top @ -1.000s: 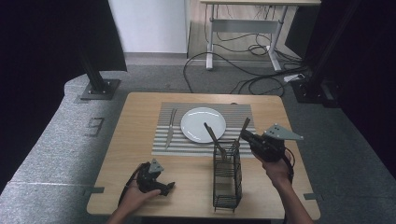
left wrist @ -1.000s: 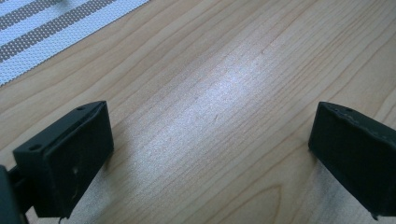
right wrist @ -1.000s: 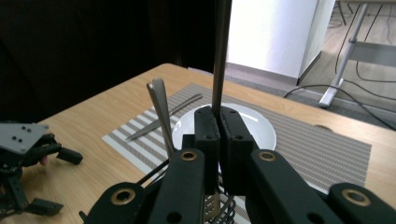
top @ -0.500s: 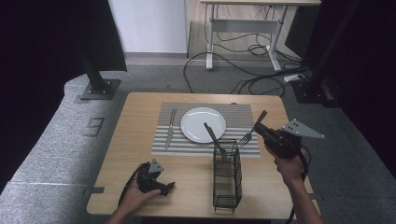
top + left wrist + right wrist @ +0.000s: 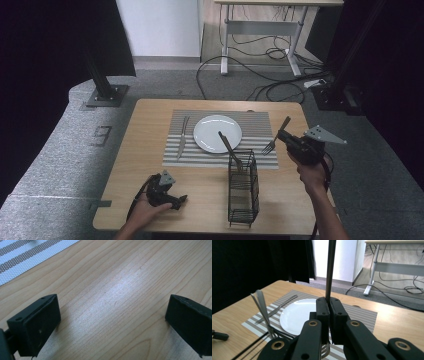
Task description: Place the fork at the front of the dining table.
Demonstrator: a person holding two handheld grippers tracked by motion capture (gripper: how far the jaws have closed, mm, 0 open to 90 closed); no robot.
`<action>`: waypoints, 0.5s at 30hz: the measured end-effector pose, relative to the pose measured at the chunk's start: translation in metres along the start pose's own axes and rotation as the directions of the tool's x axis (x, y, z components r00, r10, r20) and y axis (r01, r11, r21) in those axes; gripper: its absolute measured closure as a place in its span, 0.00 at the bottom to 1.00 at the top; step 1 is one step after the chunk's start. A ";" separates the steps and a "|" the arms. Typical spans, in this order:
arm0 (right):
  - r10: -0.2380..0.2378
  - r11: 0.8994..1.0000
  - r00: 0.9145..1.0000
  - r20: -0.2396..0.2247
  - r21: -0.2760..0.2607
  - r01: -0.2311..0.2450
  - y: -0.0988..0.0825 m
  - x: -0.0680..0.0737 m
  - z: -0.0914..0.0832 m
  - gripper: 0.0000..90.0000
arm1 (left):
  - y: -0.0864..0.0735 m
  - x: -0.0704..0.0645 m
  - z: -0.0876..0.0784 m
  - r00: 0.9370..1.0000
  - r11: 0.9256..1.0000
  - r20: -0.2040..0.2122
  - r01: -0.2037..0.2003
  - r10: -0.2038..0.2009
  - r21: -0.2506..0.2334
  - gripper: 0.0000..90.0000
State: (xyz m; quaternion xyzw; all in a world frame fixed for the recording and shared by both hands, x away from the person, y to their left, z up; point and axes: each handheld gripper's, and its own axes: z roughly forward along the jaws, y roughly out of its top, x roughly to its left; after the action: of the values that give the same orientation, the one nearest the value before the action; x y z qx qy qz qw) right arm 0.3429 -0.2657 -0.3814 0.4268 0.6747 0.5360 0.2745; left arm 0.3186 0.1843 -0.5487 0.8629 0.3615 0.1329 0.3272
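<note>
My right gripper is shut on a metal fork, held tilted in the air over the right end of the striped placemat, tines low. In the right gripper view the jaws pinch the fork's handle, which rises straight up. The left gripper rests on the wooden table near the front edge; its jaws stand wide open over bare wood with nothing between them. A white plate lies in the middle of the mat.
A black wire basket stands in front of the plate with a utensil leaning out of it. Another utensil lies on the mat left of the plate. Cables and a desk frame sit on the floor beyond the table.
The right gripper has carried the fork to the right, away from the wire basket. The left gripper has stayed where it was.
</note>
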 end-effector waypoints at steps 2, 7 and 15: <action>0.007 1.000 1.000 0.004 0.008 -0.007 -0.005 -0.003 0.004 0.96 | 0.000 0.000 0.000 1.000 1.000 0.000 0.000 0.000 0.000 0.00; 0.031 0.999 0.999 0.011 0.026 -0.031 -0.017 -0.010 0.014 0.96 | 0.000 0.000 0.000 1.000 1.000 0.000 0.001 -0.001 0.000 0.00; 0.040 0.998 0.999 0.014 0.048 -0.041 -0.028 -0.014 0.022 0.96 | 0.000 0.000 0.000 1.000 1.000 0.000 0.000 0.000 0.001 0.00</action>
State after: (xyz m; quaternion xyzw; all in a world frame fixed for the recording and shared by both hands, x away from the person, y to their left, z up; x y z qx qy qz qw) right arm 0.3604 -0.2691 -0.4156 0.4506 0.6769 0.5220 0.2576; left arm 0.3186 0.1843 -0.5487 0.8631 0.3614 0.1327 0.3269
